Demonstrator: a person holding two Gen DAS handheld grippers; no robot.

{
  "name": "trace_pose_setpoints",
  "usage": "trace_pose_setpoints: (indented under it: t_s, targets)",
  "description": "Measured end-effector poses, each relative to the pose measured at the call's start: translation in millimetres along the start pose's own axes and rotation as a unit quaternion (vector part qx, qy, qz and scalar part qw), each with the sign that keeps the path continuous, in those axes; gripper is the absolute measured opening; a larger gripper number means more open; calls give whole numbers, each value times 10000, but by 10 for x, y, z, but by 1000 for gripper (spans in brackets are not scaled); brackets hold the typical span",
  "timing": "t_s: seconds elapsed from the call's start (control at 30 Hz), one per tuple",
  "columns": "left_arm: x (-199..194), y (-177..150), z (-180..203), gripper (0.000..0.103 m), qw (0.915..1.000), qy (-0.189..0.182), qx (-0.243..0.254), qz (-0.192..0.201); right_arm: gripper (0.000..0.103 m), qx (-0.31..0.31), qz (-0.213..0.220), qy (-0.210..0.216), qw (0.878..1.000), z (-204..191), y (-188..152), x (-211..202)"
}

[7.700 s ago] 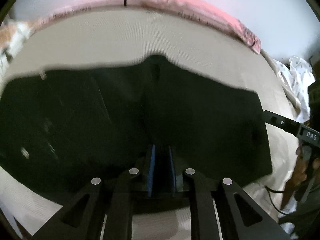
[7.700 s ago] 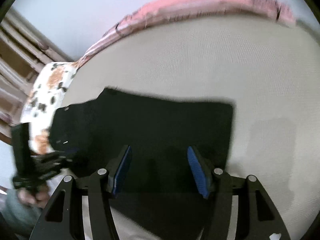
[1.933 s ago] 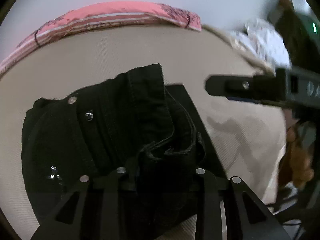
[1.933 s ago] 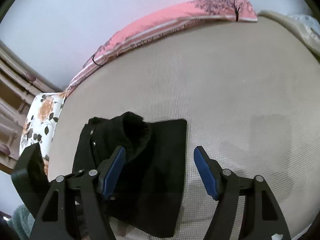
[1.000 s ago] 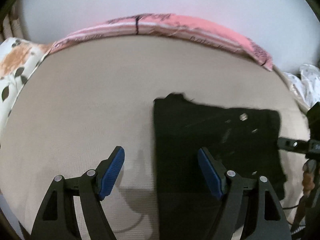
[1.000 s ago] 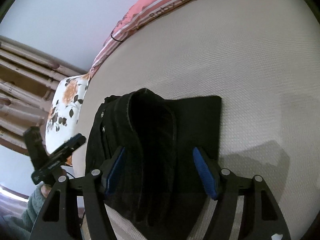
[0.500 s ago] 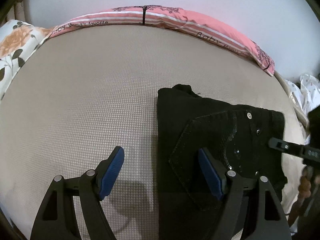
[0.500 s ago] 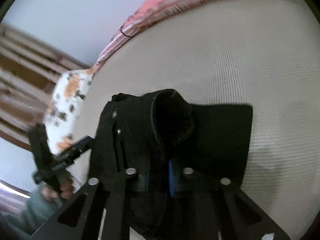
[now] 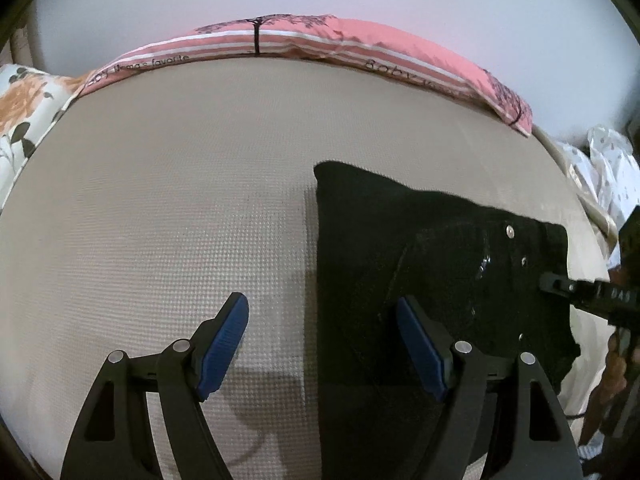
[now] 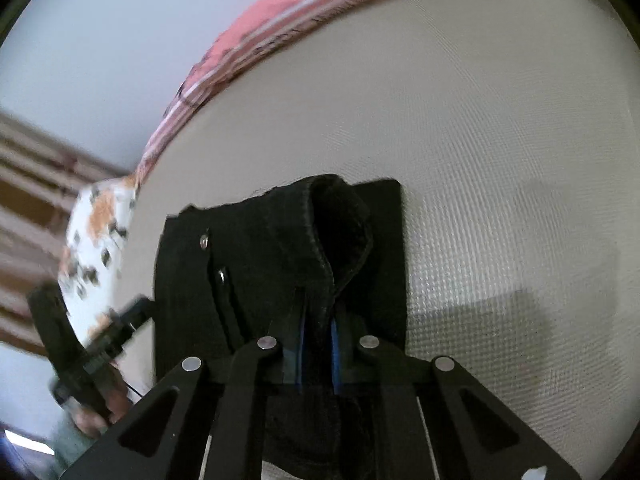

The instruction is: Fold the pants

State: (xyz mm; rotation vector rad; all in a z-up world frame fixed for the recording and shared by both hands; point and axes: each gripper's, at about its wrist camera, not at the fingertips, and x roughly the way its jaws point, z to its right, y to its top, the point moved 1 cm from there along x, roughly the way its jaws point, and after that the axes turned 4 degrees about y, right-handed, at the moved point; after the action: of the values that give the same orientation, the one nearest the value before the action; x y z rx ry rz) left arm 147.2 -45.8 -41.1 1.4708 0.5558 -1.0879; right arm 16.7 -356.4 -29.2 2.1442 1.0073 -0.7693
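The black pants (image 9: 436, 280) lie folded into a compact rectangle on the beige mattress (image 9: 160, 208). My left gripper (image 9: 322, 340) stands open above the pants' left edge, its right pad over the cloth and its left pad over bare mattress. In the right wrist view my right gripper (image 10: 318, 354) is shut on the waistband of the pants (image 10: 280, 248), which bunches up in a raised fold between the blue pads. The right gripper (image 9: 592, 294) also shows at the far right of the left wrist view, at the pants' waistband side.
A pink striped pillow (image 9: 320, 42) runs along the mattress's far edge below a white wall. A floral pillow (image 9: 20, 104) lies at the left end. White crumpled cloth (image 9: 608, 168) sits beyond the right edge. A hand (image 10: 100, 404) holds the left gripper.
The right gripper's jaws closed on the pants' waistband and lifted it slightly into a bunched fold. The left gripper stayed open and nearly still over the pants' left edge.
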Motion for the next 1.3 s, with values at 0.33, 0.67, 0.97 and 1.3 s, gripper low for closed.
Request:
trace_pose_setpoints:
  t_s: [0.33, 0.67, 0.97, 1.3]
  targets:
    - [135, -147, 125, 77, 9996, -77, 197, -207, 36, -647, -162, -587, 9960, -216, -194, -253]
    - [70, -309, 300, 77, 9986, -196, 432, -232, 11, -979, -329, -632, 9926, -370, -586, -380]
    - [-36, -426, 415, 77, 9958, 217, 859, -220, 9, -1062, -441, -968, 9886, -323, -713, -416]
    - [38, -497, 421, 77, 9951, 303, 924, -204, 12, -733, -508, -793, 9929, -188, -694, -360]
